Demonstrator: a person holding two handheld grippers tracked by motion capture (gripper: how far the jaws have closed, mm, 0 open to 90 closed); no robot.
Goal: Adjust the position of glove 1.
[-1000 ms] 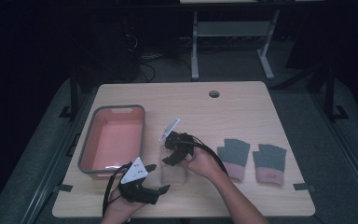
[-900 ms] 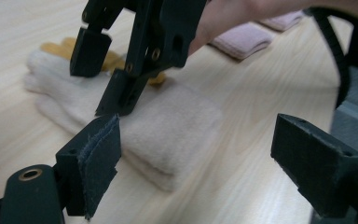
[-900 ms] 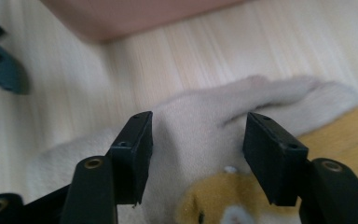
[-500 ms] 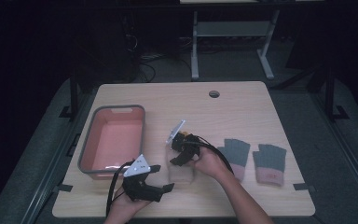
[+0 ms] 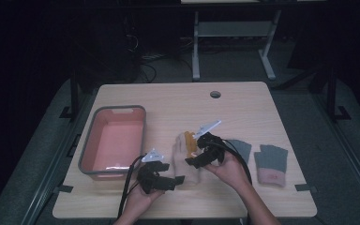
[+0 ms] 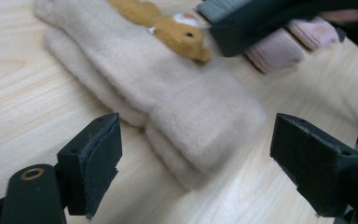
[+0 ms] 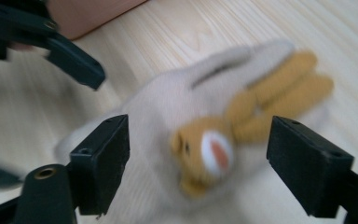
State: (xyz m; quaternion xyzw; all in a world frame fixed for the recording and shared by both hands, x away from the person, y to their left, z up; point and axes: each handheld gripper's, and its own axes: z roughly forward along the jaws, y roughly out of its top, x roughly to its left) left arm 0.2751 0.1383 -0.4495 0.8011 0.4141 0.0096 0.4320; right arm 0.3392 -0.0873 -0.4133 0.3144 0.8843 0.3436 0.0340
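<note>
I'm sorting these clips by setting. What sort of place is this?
Probably a lab or workshop set up for recording, not a home: a plain wooden table with a cable hole, lit in a dark room, cables and a metal desk frame behind it, and only a pink bin and gloves laid out.

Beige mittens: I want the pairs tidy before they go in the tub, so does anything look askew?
Slightly. The beige mittens lie stacked with edges offset, the lower one peeking out along one side. The grey gloves sit flat; nothing spilled or damaged.

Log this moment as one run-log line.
left gripper: jaws open, at mitten cuff | right gripper: jaws just opened, over cream mitten | bin: left
</note>
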